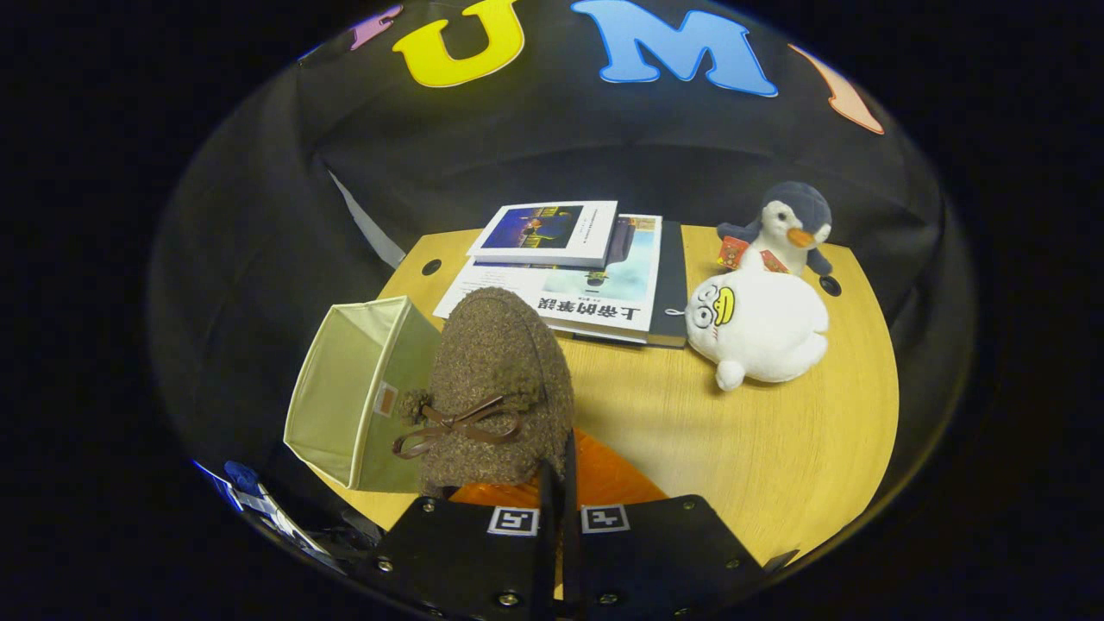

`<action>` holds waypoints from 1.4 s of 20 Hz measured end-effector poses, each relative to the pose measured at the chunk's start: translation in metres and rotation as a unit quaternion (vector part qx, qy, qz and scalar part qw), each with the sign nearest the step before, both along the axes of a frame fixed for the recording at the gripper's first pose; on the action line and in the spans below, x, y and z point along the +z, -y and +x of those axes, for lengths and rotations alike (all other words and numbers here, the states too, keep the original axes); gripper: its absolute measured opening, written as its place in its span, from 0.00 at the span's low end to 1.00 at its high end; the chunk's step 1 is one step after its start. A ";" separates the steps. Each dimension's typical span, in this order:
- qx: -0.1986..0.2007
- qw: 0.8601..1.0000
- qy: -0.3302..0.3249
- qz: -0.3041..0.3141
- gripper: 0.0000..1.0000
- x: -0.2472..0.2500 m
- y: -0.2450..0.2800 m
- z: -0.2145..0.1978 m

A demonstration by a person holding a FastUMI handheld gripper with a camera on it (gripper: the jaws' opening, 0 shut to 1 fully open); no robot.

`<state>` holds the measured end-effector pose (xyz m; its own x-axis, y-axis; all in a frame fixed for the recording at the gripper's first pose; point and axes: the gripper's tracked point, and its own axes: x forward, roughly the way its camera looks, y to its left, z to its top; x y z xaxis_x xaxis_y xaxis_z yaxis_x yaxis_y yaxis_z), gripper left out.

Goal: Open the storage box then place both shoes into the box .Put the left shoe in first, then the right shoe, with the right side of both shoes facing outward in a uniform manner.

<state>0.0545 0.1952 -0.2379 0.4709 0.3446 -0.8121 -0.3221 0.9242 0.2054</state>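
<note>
Gripper (559, 483) pinches shoe (496, 388) (beside box (345, 388)).

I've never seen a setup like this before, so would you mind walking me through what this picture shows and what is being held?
This is a handheld tool: a person carries a two-finger gripper, and a fisheye camera riding on it looks forward along the fingers. That is why the scene looks round and bent.

The two fingers are closed together on the rear edge of a fuzzy brown shoe with a small bow, lifting it above the wooden table. Something orange lies just under it.

Beside the shoe sits a pale fabric storage box, tipped with its opening facing sideways. Beyond the fingers lie stacked books, a white plush toy and a penguin plush behind it.
</note>
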 end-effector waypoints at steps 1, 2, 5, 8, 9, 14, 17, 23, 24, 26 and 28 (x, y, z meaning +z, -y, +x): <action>0.005 1.000 0.000 0.000 0.04 0.002 -0.006 0.000; 0.011 1.000 0.000 -0.001 0.04 0.004 -0.013 0.001; 0.033 0.999 0.000 0.005 0.04 0.011 -0.040 0.003; 0.053 0.999 0.007 0.005 0.04 0.016 -0.063 0.008; 0.058 0.998 0.008 0.004 0.04 0.014 -0.071 0.006; 0.089 0.996 0.004 0.008 0.04 0.015 -0.108 0.012; 0.111 0.994 0.005 0.011 0.04 0.017 -0.136 0.013; 0.144 0.990 -0.008 0.013 0.04 0.015 -0.189 0.008; 0.149 0.989 -0.012 0.016 0.04 0.015 -0.198 0.006; 0.158 0.987 -0.019 0.019 0.04 0.015 -0.214 0.002; 0.167 0.986 -0.022 0.019 0.04 0.019 -0.227 0.001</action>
<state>0.0559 0.4220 -0.2185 0.2907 0.5053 -0.8125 -0.5971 0.7594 0.2586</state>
